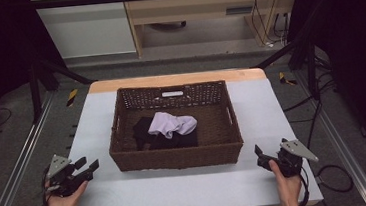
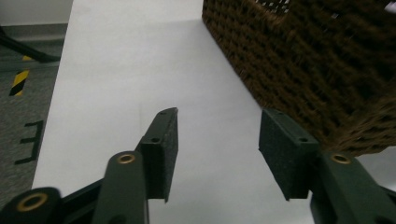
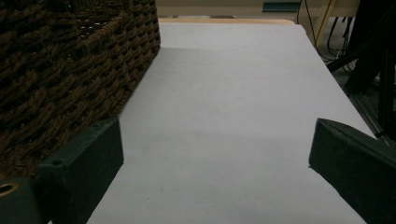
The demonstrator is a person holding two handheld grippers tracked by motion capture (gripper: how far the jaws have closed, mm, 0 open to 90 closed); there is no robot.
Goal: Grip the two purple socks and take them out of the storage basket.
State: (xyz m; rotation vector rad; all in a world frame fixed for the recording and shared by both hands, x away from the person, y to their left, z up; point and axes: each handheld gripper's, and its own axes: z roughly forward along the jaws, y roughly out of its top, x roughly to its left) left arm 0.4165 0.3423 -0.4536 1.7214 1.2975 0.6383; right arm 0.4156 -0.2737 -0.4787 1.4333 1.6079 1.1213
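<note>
On the pale surface (image 1: 251,107), near its middle, stands a brown woven basket (image 1: 177,158) with a cut-out handle in its far wall. Inside it a light lilac cloth (image 1: 174,124) lies crumpled on top of a black cloth (image 1: 146,132), both toward the basket's left and centre.

At the near left corner of the surface, the left tongs (image 1: 88,166) are held in a person's left hand (image 1: 63,204), pointing toward the basket's near left corner but apart from it. Their jaws stand wide and hold nothing; in the left gripper view the left tongs (image 2: 217,149) frame bare surface, with the basket wall (image 2: 317,70) rising just beside the right jaw.

At the near right, the right tongs (image 1: 261,156) sit in the right hand (image 1: 288,186), also wide apart and holding nothing. In the right gripper view the basket's side (image 3: 70,70) looms at the left.
</note>
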